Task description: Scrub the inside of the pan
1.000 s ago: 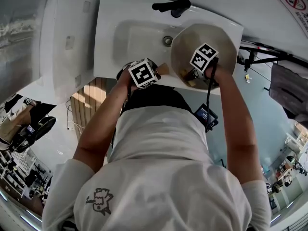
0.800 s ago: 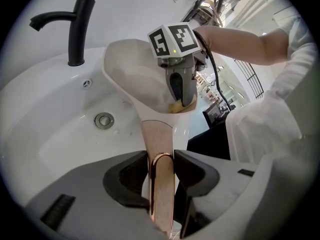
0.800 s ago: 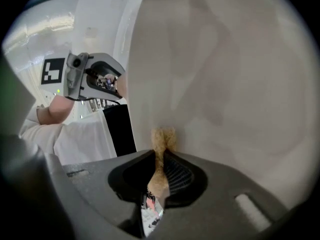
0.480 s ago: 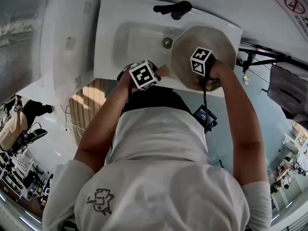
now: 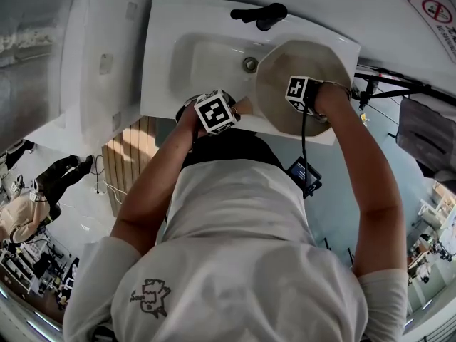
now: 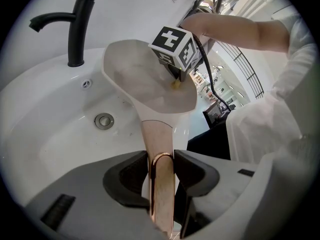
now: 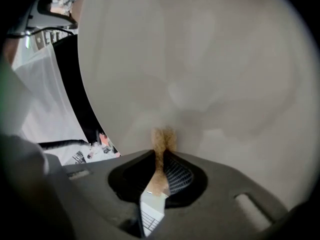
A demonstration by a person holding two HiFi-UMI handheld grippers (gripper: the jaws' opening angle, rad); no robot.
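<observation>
A beige pan [image 5: 299, 70] tilts over the right part of a white sink [image 5: 178, 27]. Its copper-coloured handle [image 6: 160, 154] runs toward me, and my left gripper [image 6: 161, 184] is shut on it, also seen as the left gripper [image 5: 214, 111] by the sink's front rim. Inside the pan [image 7: 210, 64] my right gripper [image 7: 161, 166] is shut on a thin brown scrub pad [image 7: 161, 141], whose tip touches the pan's inner surface. From the head camera the right gripper [image 5: 303, 95] sits over the pan's lower right part; its jaws are hidden there.
A black faucet [image 5: 260, 13] stands at the back of the sink, with the drain [image 5: 250, 64] just left of the pan [image 6: 145, 76]. A white wall unit [image 5: 100, 55] lies left of the sink. A black cable [image 5: 303, 148] hangs from the right gripper.
My right gripper has slid from the pan's front edge toward its right side and turned, its cube now facing another way. The left gripper and the pan handle have stayed put.
</observation>
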